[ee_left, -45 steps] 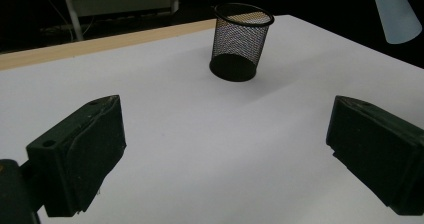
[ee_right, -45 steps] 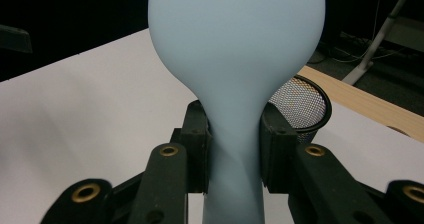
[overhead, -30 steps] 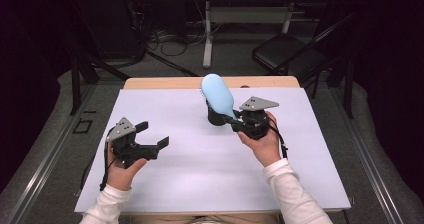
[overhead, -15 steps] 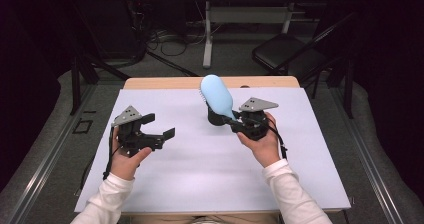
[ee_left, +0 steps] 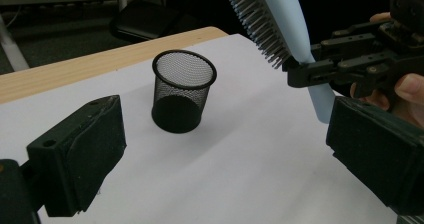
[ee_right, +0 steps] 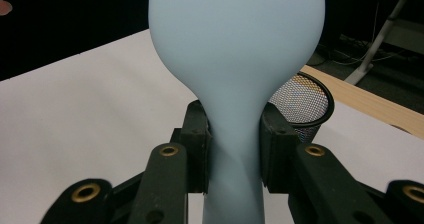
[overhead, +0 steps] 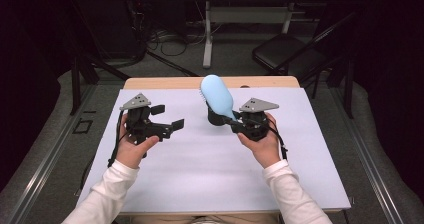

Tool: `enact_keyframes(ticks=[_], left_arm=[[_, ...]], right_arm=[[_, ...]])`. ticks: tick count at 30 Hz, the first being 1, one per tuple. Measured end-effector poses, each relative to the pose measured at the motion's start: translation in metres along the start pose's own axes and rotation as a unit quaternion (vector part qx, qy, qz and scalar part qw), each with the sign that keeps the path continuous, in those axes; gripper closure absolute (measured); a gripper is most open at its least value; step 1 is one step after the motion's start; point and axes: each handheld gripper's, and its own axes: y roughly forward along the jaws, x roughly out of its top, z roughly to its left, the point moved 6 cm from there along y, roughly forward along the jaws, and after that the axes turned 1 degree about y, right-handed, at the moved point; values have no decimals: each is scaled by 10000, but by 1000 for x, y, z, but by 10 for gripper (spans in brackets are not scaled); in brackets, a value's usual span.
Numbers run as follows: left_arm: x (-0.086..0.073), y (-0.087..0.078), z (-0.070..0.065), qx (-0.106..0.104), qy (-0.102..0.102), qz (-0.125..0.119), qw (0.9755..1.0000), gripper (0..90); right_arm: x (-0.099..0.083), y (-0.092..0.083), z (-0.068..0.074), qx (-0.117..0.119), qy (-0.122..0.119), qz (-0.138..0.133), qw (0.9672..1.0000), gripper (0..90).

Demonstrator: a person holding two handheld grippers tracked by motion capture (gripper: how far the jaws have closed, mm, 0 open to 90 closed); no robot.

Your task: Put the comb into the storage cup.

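Observation:
A light blue hairbrush [overhead: 217, 97] stands tilted above the table, its neck clamped in my right gripper [overhead: 234, 122]; the brush's smooth back [ee_right: 235, 39] faces that gripper's camera. Its bristles [ee_left: 252, 15] point toward the left hand. A black mesh cup [ee_left: 182, 90] stands upright on the white sheet, just behind the brush [overhead: 217, 118]; its rim [ee_right: 305, 101] peeks out beside the handle. My left gripper [overhead: 167, 119] hovers open left of centre, jaws wide apart with nothing between them, aimed at the cup.
A white sheet [overhead: 200, 169] covers most of the wooden table [overhead: 165, 82]. Beyond the far edge stand a folding chair [overhead: 290, 59], a desk leg [overhead: 207, 39] and cables on the floor.
My left gripper has risen and moved away from the person and toward the centre, still open. The right gripper and hairbrush have barely shifted.

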Motion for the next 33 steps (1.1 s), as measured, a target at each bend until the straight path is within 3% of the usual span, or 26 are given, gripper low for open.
enact_keyframes(ticks=[25,33], left_arm=[[39,19,-2,-398,-447,-143,9981,49],[49,24,-3,-439,-484,-137,9978,49]], right_arm=[[0,0,4,30,-42,-23,10000,696],[1,-1,5,47,-48,-33,10000,695]])
